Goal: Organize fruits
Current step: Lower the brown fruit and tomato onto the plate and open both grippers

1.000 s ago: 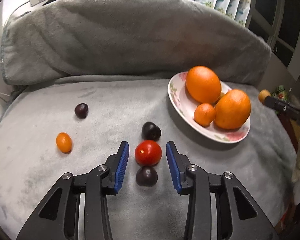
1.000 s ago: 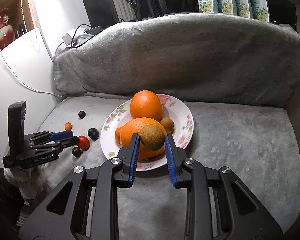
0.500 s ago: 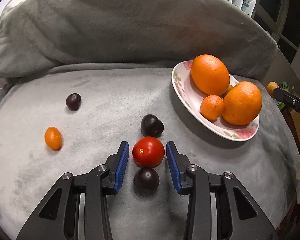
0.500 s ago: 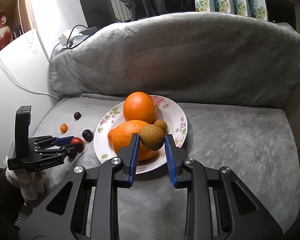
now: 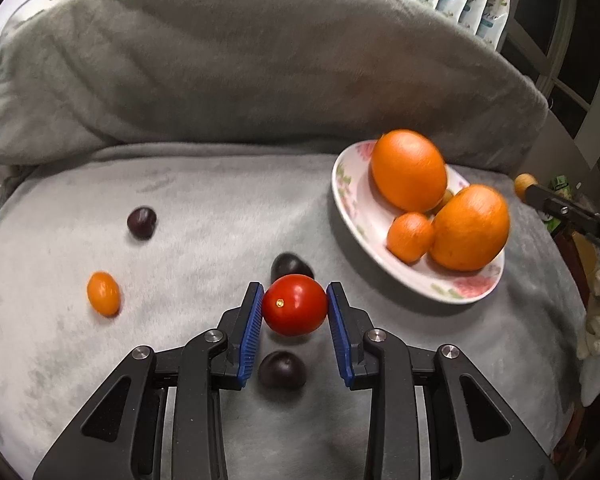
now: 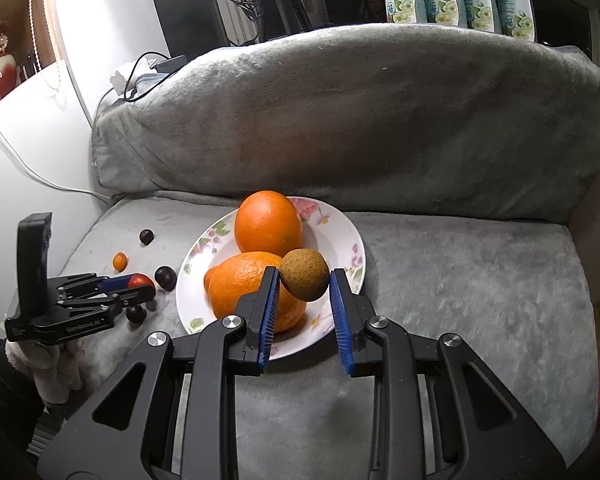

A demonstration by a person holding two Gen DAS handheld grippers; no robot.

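The red tomato (image 5: 295, 304) is pinched between the jaws of the left gripper (image 5: 295, 306), above the grey blanket (image 5: 204, 208), with 2 dark plums (image 5: 282, 368) close by. The right gripper (image 6: 305, 280) has its jaws clamped on a brown fruit (image 6: 304, 274) over the flowered plate (image 6: 340, 236), which holds 2 large oranges (image 6: 268, 229).

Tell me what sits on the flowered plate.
The plate holds two big oranges and one small orange. A brownish fruit peeks out between them, mostly covered. The right gripper hovers above, holding a brown fruit.
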